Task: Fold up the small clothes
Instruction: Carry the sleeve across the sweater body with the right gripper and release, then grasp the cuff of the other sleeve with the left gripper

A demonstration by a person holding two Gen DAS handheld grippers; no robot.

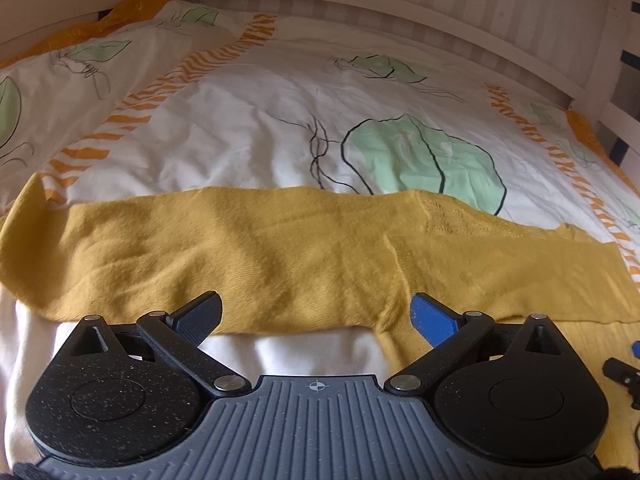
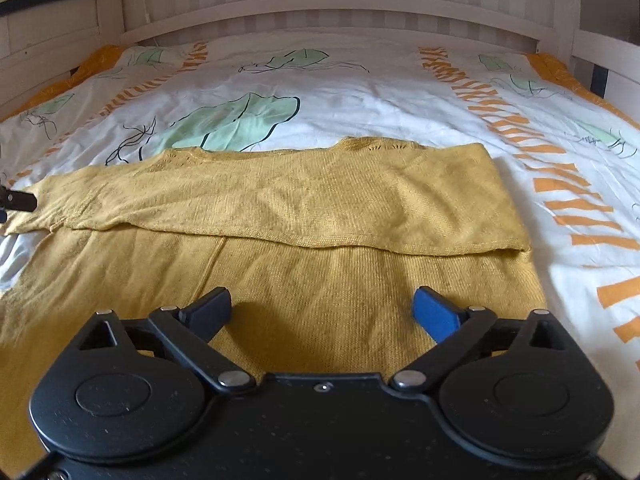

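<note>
— Mustard knit sweater [image 2: 280, 200]: where does it lie?
— Flat on the leaf-print duvet [image 2: 360, 92], a sleeve folded across the body.
— Fingers?
— Right gripper [image 2: 322, 310] spread wide above the knit, nothing between the pads. Left gripper [image 1: 316, 314] equally wide, empty, over the sleeve's near edge. White slatted bed frame [image 2: 320, 4] behind

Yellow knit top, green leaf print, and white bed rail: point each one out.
yellow knit top [image 2: 304, 200]: right wrist view, folded-over layer.
green leaf print [image 1: 420, 160]: left wrist view, leaf middle.
white bed rail [image 2: 340, 4]: right wrist view, top bar.
</note>
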